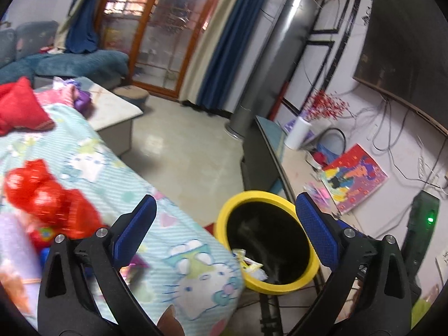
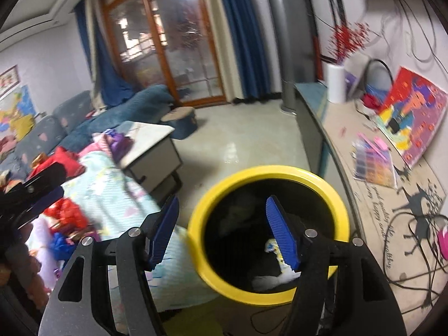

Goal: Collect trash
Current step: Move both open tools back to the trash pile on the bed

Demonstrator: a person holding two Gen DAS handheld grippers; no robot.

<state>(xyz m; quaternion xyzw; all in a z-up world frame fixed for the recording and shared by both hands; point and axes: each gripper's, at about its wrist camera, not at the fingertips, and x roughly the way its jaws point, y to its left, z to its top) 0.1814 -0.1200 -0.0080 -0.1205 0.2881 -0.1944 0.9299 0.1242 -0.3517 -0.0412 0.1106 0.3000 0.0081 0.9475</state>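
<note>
A bin with a yellow rim (image 1: 221,218) (image 2: 196,218) stands on the floor between the bed and the TV bench. Wrappers (image 1: 249,263) (image 2: 275,247) and white paper (image 2: 266,282) lie inside it. My left gripper (image 1: 225,198) is open wide, with nothing between its blue pads; the bin shows between them, lower down. My right gripper (image 2: 222,198) is open above the bin's left rim, empty, its right finger over the opening. Crumpled red plastic (image 1: 42,196) (image 2: 65,212) and small colourful scraps (image 2: 60,240) lie on the cartoon-print bed cover (image 1: 112,168) to the left.
A low table (image 2: 151,145) stands beyond the bed, with a blue sofa (image 1: 78,64) behind it. To the right, a long bench (image 2: 392,210) carries a colourful painting (image 2: 414,117), a white vase (image 2: 336,84) and loose cables. A grey tower unit (image 1: 268,64) stands by the blue curtain.
</note>
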